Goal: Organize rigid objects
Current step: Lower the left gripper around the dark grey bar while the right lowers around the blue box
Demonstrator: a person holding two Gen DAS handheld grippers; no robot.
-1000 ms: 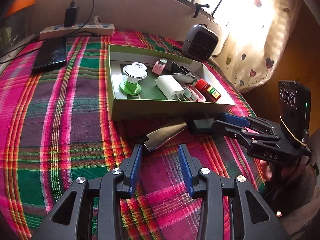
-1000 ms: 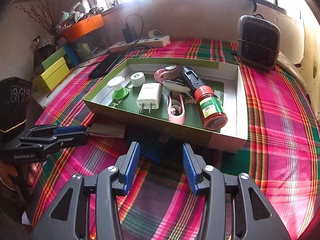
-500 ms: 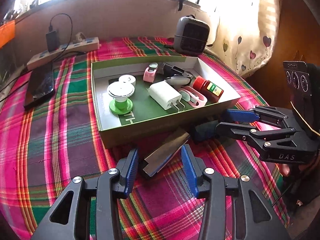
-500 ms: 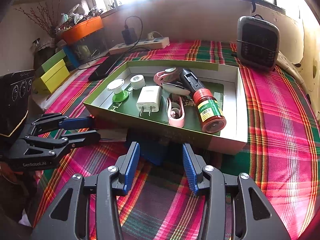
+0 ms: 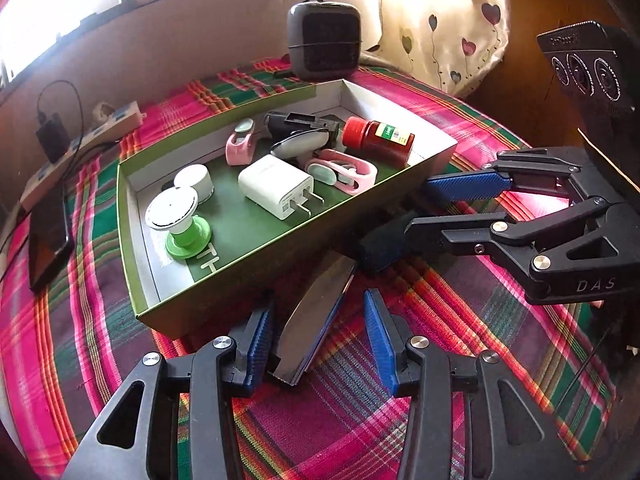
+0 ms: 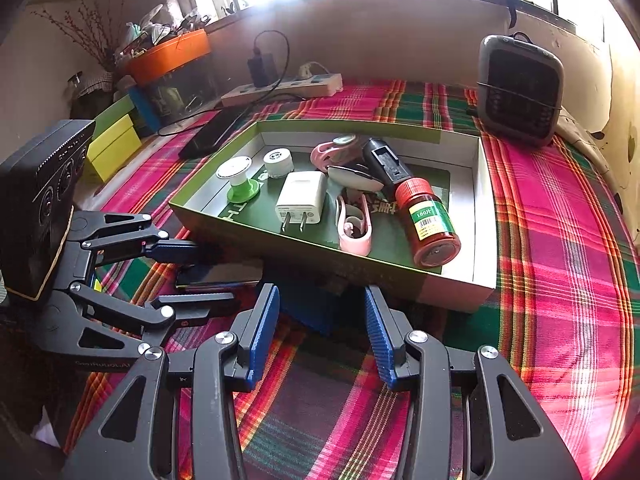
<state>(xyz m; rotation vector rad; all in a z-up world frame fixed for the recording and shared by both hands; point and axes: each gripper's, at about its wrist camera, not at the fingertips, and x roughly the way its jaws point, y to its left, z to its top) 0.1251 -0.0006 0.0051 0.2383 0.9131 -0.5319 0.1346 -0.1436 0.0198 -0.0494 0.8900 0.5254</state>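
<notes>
**Left gripper now straddles the flat case**

Since a second ago the left gripper [image 5: 318, 338] has advanced; its jaws stand apart around the flat dark case [image 5: 316, 312] on the plaid cloth [image 5: 460, 360], beside the green box's [image 5: 256, 276] near wall. Likely a grasp comes next.

Right gripper [image 6: 320, 334], also spread, holds nothing and faces a blue block [image 6: 308, 312]. Only the left view shows the case's glossy face; in the right view it's shadowed.

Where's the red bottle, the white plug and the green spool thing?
Red bottle [image 6: 430, 218]: right wrist view, on its label.
White plug [image 5: 276, 182]: left wrist view, top face.
Green spool [image 5: 188, 236]: left wrist view, green base.
</notes>
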